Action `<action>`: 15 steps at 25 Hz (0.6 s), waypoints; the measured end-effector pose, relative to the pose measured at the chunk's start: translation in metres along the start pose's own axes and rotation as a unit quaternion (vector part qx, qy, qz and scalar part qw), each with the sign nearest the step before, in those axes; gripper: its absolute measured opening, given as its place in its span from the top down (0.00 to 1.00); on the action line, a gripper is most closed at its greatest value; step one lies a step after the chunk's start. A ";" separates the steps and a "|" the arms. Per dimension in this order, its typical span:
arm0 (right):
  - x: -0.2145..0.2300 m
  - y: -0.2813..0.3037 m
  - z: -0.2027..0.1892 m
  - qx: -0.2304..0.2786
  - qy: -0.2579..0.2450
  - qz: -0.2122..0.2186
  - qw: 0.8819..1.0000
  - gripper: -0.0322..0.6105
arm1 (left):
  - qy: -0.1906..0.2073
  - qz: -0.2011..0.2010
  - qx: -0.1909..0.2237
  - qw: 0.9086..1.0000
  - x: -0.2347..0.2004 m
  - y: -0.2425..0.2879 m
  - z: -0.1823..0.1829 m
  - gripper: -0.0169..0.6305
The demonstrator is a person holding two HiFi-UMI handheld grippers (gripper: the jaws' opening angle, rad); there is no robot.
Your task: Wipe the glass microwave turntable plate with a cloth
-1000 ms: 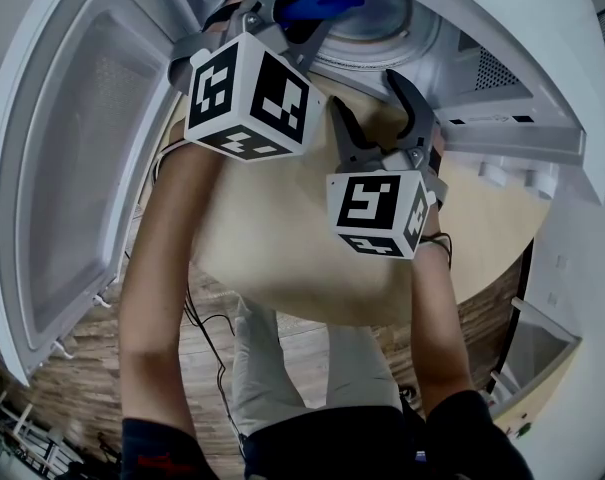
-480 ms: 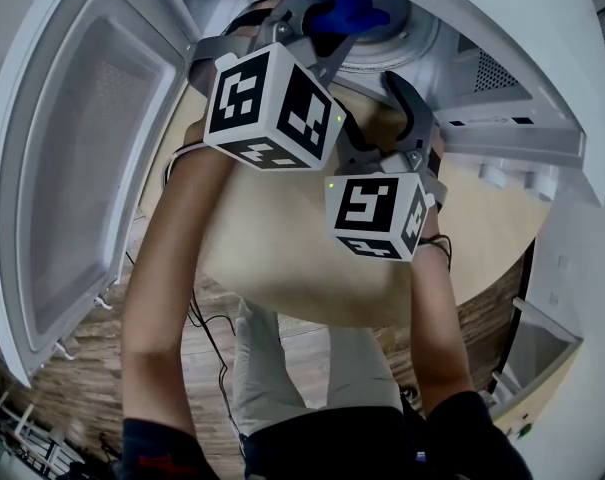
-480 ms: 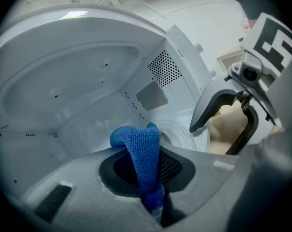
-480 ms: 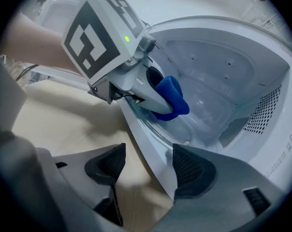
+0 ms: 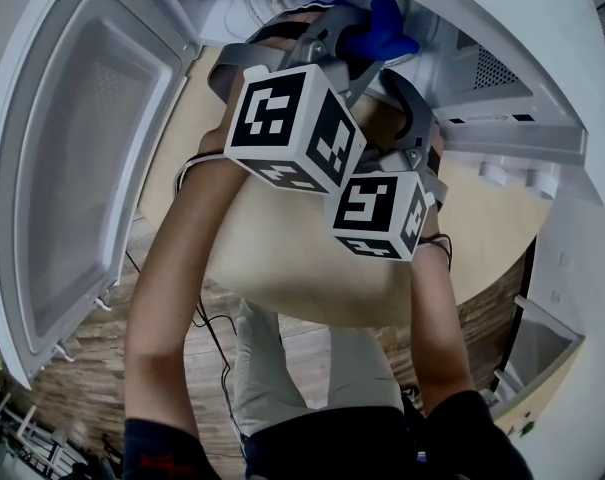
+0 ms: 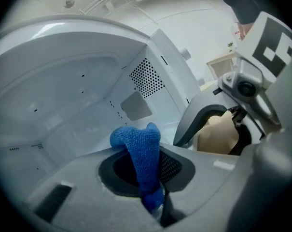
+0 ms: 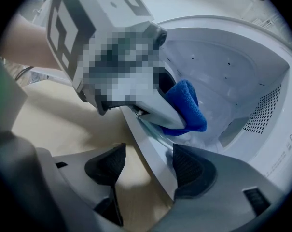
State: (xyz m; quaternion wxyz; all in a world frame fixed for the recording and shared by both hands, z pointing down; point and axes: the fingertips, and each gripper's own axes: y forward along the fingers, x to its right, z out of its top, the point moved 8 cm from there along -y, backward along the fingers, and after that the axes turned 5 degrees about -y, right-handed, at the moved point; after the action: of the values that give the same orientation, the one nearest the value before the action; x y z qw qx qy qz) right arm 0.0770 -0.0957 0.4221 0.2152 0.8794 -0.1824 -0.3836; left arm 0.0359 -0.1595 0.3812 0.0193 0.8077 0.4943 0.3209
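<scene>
In the left gripper view my left gripper [image 6: 146, 172] is shut on a folded blue cloth [image 6: 138, 146], which sticks up out of the jaws. The head view shows that gripper [image 5: 362, 36] and the cloth [image 5: 380, 26] reaching into the open white microwave [image 5: 502, 28]. The right gripper view shows the cloth [image 7: 187, 108] pressed down near the clear rim of the glass turntable plate [image 7: 153, 130]; the rest of the plate is hard to make out. My right gripper [image 7: 148, 166] is open, its pads on either side of the microwave's white front sill [image 7: 153, 153], below the left gripper [image 7: 136, 81].
The microwave door [image 5: 72, 168] hangs open at the left. The microwave stands on a round light-wood table [image 5: 282, 258]. Inside it are a perforated vent [image 6: 146, 76] and a mica cover [image 6: 135, 105] on the right wall. A wooden floor with cables [image 5: 207, 328] lies below.
My left gripper has swept to the right across the microwave's inside, taking the blue cloth with it. The right gripper has stayed where it was, still open.
</scene>
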 end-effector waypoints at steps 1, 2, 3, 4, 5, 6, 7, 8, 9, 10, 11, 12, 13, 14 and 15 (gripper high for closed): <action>0.000 0.000 0.000 -0.001 0.000 -0.001 1.000 0.53 | -0.002 -0.002 0.001 1.000 0.000 0.000 0.000 0.89; 0.000 0.000 0.000 -0.001 -0.001 -0.001 1.000 0.53 | -0.004 -0.003 0.002 1.000 0.000 0.000 0.001 0.89; 0.000 0.000 0.000 -0.001 -0.001 -0.001 1.000 0.53 | -0.006 -0.003 0.002 1.000 -0.001 0.000 0.001 0.89; 0.000 0.000 0.000 -0.001 -0.001 -0.001 1.000 0.53 | -0.006 -0.004 0.003 1.000 0.000 0.000 0.001 0.89; 0.000 0.000 0.000 -0.001 -0.001 -0.001 1.000 0.53 | -0.006 -0.004 0.003 1.000 0.000 0.000 0.000 0.89; 0.000 0.000 0.000 -0.001 -0.001 -0.001 1.000 0.53 | -0.006 -0.004 0.002 1.000 -0.001 0.000 0.000 0.89; 0.000 0.000 0.000 -0.001 -0.001 -0.001 1.000 0.53 | -0.005 -0.004 0.001 1.000 -0.001 0.000 0.000 0.89; 0.000 0.000 0.000 -0.001 -0.001 -0.001 1.000 0.53 | -0.004 -0.004 0.000 1.000 -0.001 0.000 0.000 0.89; 0.000 0.000 0.000 -0.001 -0.001 -0.001 1.000 0.53 | -0.003 -0.003 0.000 1.000 -0.002 0.000 0.000 0.89; 0.000 0.000 0.000 -0.001 -0.001 0.000 1.000 0.53 | -0.003 -0.003 0.000 1.000 -0.002 0.001 0.000 0.89; 0.000 0.000 0.000 -0.001 -0.001 0.000 1.000 0.53 | -0.003 -0.002 0.000 1.000 -0.002 0.001 0.000 0.89; 0.000 0.000 0.000 -0.001 -0.001 0.000 1.000 0.53 | -0.004 -0.001 0.001 1.000 -0.002 0.001 -0.001 0.89; 0.000 0.000 0.000 -0.001 0.000 0.000 1.000 0.53 | -0.004 -0.001 0.001 1.000 -0.002 0.001 -0.001 0.89; 0.000 0.000 0.000 -0.001 0.000 0.000 1.000 0.53 | -0.003 0.001 0.001 1.000 -0.002 0.000 -0.002 0.89; 0.000 0.000 0.000 -0.001 0.000 0.000 1.000 0.53 | -0.001 0.003 0.000 1.000 -0.003 0.000 -0.003 0.89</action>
State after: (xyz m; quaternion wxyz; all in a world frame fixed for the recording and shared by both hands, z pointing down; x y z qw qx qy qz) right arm 0.0769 -0.0958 0.4221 0.2156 0.8791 -0.1821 -0.3840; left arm 0.0334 -0.1625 0.3819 0.0192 0.8095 0.4920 0.3199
